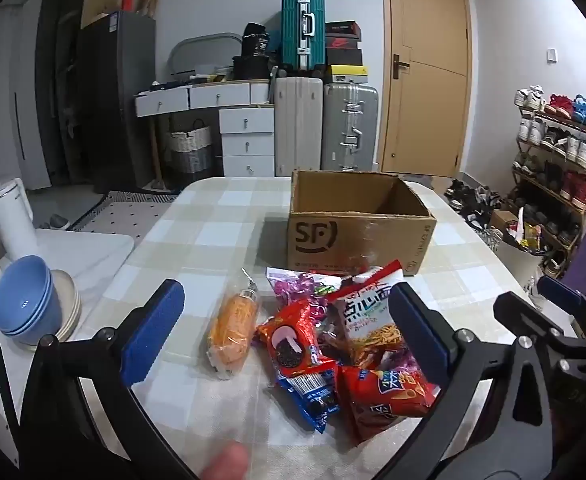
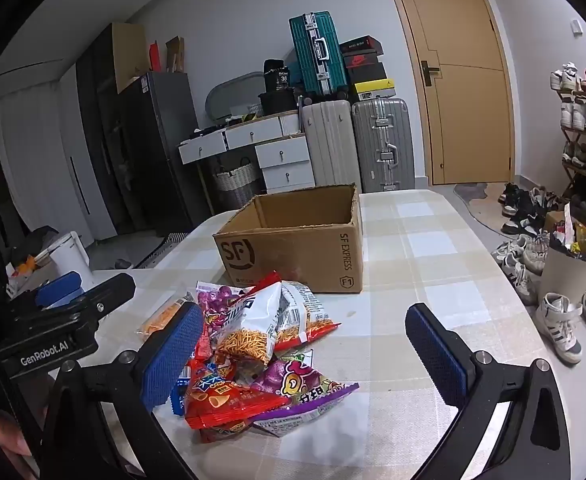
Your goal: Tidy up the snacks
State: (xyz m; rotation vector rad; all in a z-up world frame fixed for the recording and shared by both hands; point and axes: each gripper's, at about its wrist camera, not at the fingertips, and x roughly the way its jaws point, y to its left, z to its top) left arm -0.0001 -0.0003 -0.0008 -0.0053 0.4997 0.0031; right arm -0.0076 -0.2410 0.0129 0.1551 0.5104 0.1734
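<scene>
snack packs (image 1: 313,344) lie heaped mid-table, near the empty box (image 1: 357,224). both grippers, left (image 1: 285,332) and right (image 2: 313,356), gape empty. packs look light, crinkly, slippery; pinch a flat sealed edge.

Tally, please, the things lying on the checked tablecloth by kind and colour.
Orange packet: 1
Red packets: 2 (one is red and blue)
Purple packets: 2
White noodle packet: 1
Cardboard box: 1
Total: 7 showing; the pile overlaps, so more may be hidden.
</scene>
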